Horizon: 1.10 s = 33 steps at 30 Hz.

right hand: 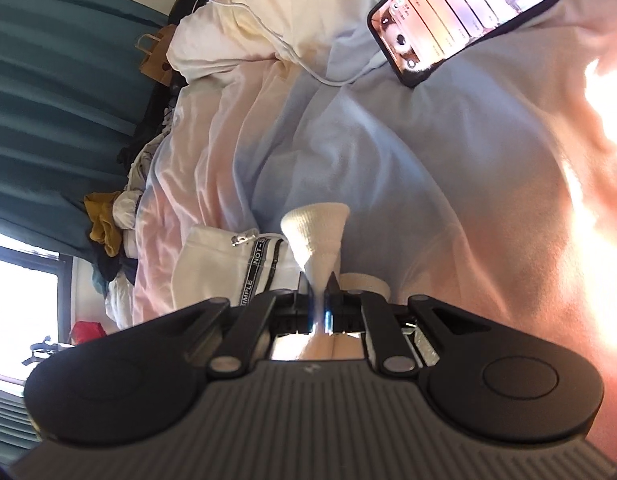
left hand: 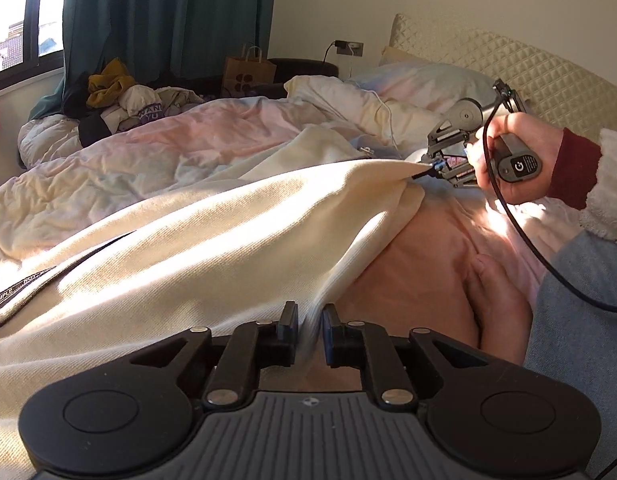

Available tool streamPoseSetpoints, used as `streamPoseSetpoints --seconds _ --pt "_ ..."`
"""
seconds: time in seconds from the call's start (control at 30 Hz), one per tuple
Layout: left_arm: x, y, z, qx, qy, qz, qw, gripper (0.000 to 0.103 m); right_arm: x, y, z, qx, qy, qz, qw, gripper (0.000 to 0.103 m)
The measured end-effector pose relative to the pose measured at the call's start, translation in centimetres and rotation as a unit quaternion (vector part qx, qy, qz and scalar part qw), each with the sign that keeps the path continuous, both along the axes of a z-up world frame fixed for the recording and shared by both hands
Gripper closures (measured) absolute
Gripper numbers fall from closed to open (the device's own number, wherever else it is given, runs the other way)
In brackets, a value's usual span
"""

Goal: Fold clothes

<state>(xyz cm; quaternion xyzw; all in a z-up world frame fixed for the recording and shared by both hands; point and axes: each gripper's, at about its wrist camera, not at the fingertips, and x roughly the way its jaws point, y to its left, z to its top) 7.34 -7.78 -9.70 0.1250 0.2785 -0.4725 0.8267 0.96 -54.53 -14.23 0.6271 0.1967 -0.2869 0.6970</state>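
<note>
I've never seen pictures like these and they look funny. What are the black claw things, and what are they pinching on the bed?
A person holds two grabbing tools, each with a camera looking along its two fingers. One picture comes from the left gripper, the other, tipped sideways, from the right gripper. Both are pinching the same cream garment, which has a black printed tape on it. The left view shows the person's hand squeezing the other tool. Everything rests on a rumpled pastel duvet. A phone lies nearby with its screen lit, and a clothes pile sits by the green curtain.

phone (right hand: pixel 464 12) clock cut off at top
</note>
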Motion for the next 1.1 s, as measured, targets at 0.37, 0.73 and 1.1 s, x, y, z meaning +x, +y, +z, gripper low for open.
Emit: streamPoseSetpoints --seconds 0.37,0.73,1.1 --pt "2.9 0.4 4.6 -0.101 0.045 0.05 0.9926 0.033 -0.4 3.2 1.2 -0.026 -0.011 -0.005 1.0 0.071" --pt "15.7 -16.9 6.7 -0.002 0.055 -0.014 0.9984 0.036 1.1 4.7 0.5 -0.069 0.007 -0.008 0.998 0.071" --pt "20.9 -31.9 0.2 0.119 0.083 -0.074 0.9866 0.073 1.7 3.7 -1.7 -0.056 0.005 -0.031 0.998 0.073"
